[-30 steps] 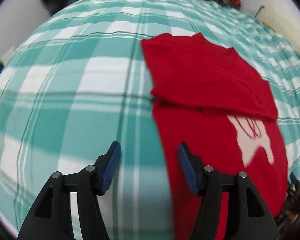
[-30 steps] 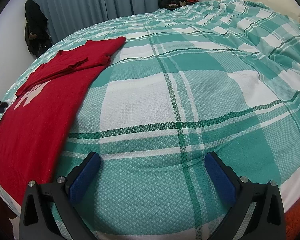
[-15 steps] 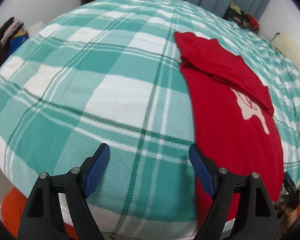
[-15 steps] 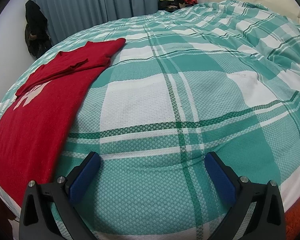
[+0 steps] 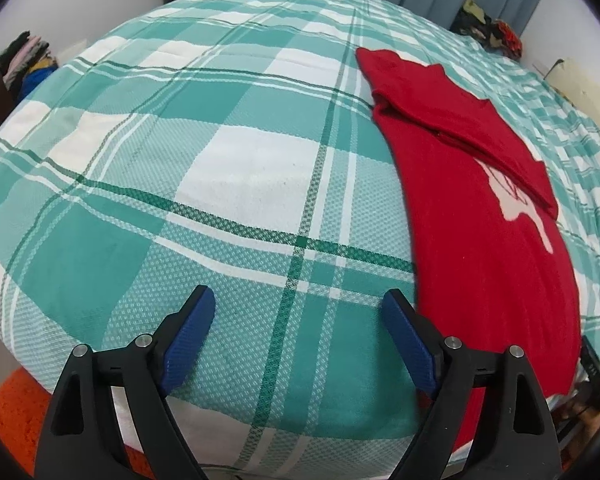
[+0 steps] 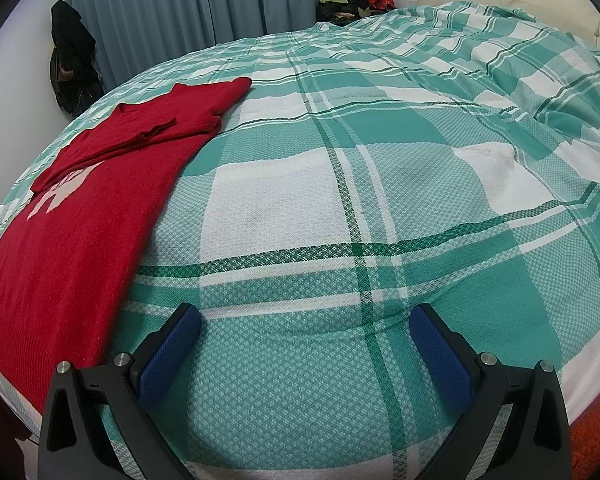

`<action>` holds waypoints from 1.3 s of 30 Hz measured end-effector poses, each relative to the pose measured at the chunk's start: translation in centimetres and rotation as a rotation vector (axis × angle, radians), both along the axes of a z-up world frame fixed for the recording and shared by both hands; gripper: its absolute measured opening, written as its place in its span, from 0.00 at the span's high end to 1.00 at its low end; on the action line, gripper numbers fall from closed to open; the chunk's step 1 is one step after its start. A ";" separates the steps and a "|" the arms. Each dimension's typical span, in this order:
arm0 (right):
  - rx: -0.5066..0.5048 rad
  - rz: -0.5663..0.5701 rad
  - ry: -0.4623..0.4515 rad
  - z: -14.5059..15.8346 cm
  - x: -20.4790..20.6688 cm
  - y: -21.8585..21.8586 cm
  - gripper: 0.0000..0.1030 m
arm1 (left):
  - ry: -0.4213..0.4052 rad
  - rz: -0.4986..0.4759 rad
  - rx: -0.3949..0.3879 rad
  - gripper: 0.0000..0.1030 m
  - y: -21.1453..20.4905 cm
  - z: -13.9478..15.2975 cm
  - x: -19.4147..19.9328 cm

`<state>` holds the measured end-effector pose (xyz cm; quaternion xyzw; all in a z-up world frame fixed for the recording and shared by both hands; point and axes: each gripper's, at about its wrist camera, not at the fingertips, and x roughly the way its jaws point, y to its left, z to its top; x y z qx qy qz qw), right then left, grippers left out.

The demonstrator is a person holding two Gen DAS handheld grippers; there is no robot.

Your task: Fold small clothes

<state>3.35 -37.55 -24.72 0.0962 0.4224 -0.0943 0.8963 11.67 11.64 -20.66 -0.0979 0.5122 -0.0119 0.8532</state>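
With both the left gripper and right gripper spread and empty, the red sweater on the bed looks soft, light and limp, best pinched at its near hem corners.

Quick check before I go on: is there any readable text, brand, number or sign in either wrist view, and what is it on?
None can be read in either view.
Red garment: a pale print with thin red scribble lines, partly covered by the folded-over flap; it shows no readable letters.
Plaid bedspread: pattern only, no label in view.
Left tongs and right tongs: no markings visible.
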 end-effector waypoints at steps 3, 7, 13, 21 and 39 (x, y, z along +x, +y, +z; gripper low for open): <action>0.000 0.000 0.000 0.0 0.0 0.0 0.00 | 0.006 0.000 -0.004 0.14 0.0 -0.2 0.1; 0.000 0.000 0.000 0.0 0.0 0.0 0.00 | 0.012 -0.011 0.003 0.10 -0.3 -0.3 0.2; 0.001 0.001 0.000 0.0 0.0 0.0 0.00 | 0.024 -0.014 0.014 0.08 -0.5 -0.1 0.3; 0.160 0.028 0.016 2.8 -0.6 -2.2 0.01 | 0.005 0.038 -0.183 0.08 1.3 3.2 -2.4; 0.682 0.364 0.143 1.5 -1.7 3.7 0.15 | 0.106 -0.300 -0.273 0.28 -7.0 0.2 -5.8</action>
